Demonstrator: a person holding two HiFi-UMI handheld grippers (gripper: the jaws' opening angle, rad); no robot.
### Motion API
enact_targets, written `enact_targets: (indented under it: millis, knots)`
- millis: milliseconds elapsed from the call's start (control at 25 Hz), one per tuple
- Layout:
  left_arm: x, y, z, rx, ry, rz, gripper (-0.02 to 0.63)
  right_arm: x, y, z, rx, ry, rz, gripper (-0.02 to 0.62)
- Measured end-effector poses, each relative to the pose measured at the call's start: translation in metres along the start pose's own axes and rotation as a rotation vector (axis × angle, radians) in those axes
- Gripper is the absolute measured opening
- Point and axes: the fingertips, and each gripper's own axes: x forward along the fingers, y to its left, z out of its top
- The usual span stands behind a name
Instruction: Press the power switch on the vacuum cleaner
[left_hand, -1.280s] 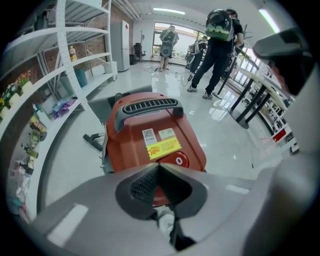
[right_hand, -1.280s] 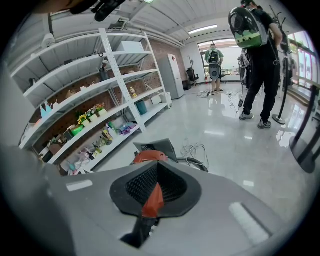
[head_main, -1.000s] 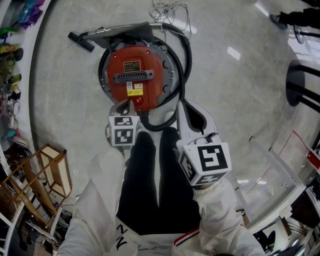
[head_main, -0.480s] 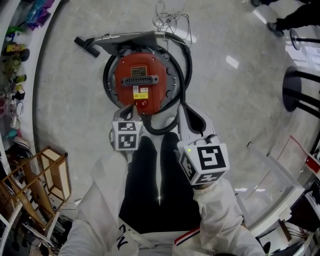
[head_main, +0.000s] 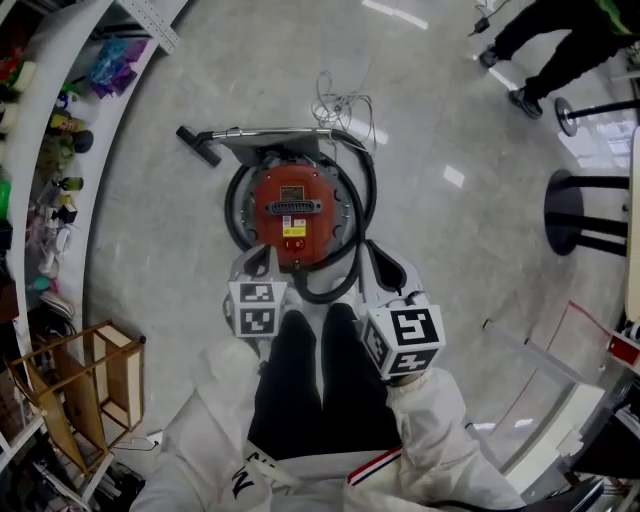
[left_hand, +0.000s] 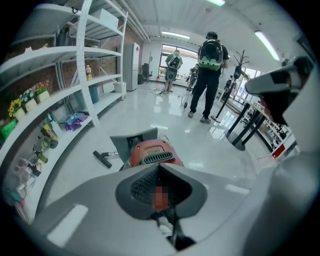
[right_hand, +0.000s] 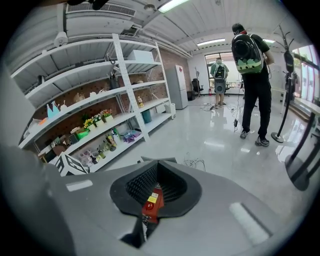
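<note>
The vacuum cleaner (head_main: 292, 205) is a round red canister standing on the grey floor, with a black hose (head_main: 340, 270) looped around it. Its metal wand and nozzle (head_main: 200, 145) lie behind it. A small round red button (head_main: 293, 243) sits at its near edge. My left gripper (head_main: 255, 268) hovers over the canister's near left edge, jaws together, holding nothing. My right gripper (head_main: 385, 272) hangs to the canister's right, also shut and empty. In the left gripper view the canister (left_hand: 152, 152) shows just past the left gripper (left_hand: 160, 167). In the right gripper view the right gripper (right_hand: 159, 164) covers all but a red sliver (right_hand: 150, 202) of the canister.
Curved white shelves (head_main: 60, 180) with small items run along the left. A wooden rack (head_main: 90, 385) stands at lower left. A loose white cord (head_main: 340, 100) lies behind the vacuum. Black stand bases (head_main: 570, 210) and a person's legs (head_main: 560, 30) are at the right.
The head view has risen, so the vacuum looks smaller and farther. Both grippers have drawn back from the canister's near edge; both stayed shut.
</note>
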Motion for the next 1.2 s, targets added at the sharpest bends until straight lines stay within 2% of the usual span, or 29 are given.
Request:
enact_targets:
  millis: [360,560,880,1040,1200]
  knots:
    - [-0.072,0.008,0.041,-0.015,-0.100,0.028,0.000,-0.026,0.018,0.055,-0.040,-0.075,0.017,0.000]
    - [-0.112,0.011,0.077,-0.003,-0.178,0.056,0.000,-0.047,0.022,0.091,-0.074,-0.123,0.020,0.000]
    - [-0.168,0.009,0.146,0.005,-0.343,0.092,0.000,-0.073,0.022,0.128,-0.121,-0.169,0.042,0.000]
    - [-0.190,0.004,0.168,-0.002,-0.394,0.084,0.000,-0.086,0.023,0.142,-0.139,-0.192,0.048,0.000]
    - [-0.210,-0.002,0.191,0.024,-0.453,0.095,0.000,-0.099,0.025,0.157,-0.143,-0.223,0.056,0.000]
